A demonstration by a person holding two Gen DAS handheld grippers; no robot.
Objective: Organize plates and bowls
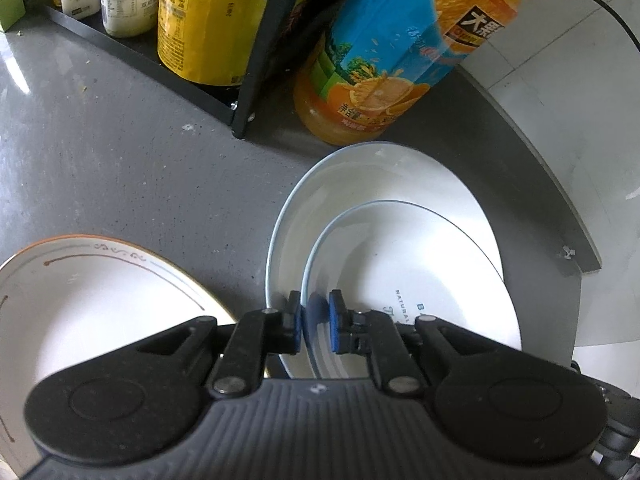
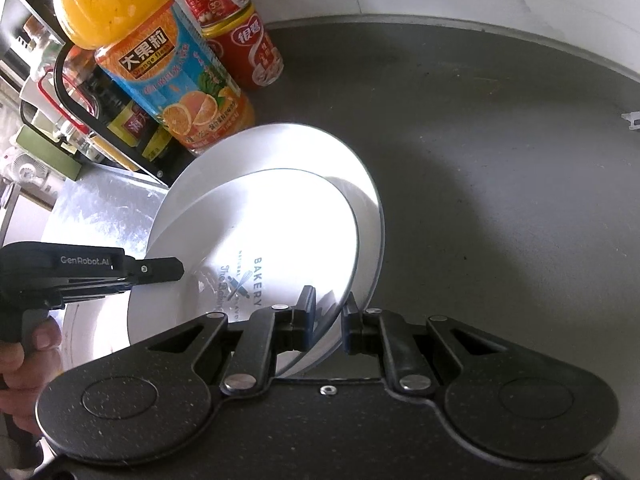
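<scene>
- Grey countertop [image 2: 500, 152] runs under everything, with a juice bottle [image 1: 384, 60] and a red can [image 2: 244, 36] crowding the back by a black rack [image 1: 252, 64] of condiments.
- Both grippers clamp the same printed plate [image 1: 400, 264], one on each side of its rim.
- Left gripper [image 1: 316, 320]: its blue pads pinch the near-left rim.
- Right gripper [image 2: 326, 320]: jaws closed on the opposite edge (the right-hand pad is partly hidden behind the rim).
- That plate hangs tilted over a larger white plate [image 1: 340, 184], which lies on the counter just before the bottle; whether the two touch I cannot tell.
- A gold-trimmed plate [image 1: 80, 304] sits apart to the left, nearest the left gripper.
- Judging by this, the coming move is a level lowering: the landing spot lies straight below the jaws, so both hands must sink together.
</scene>
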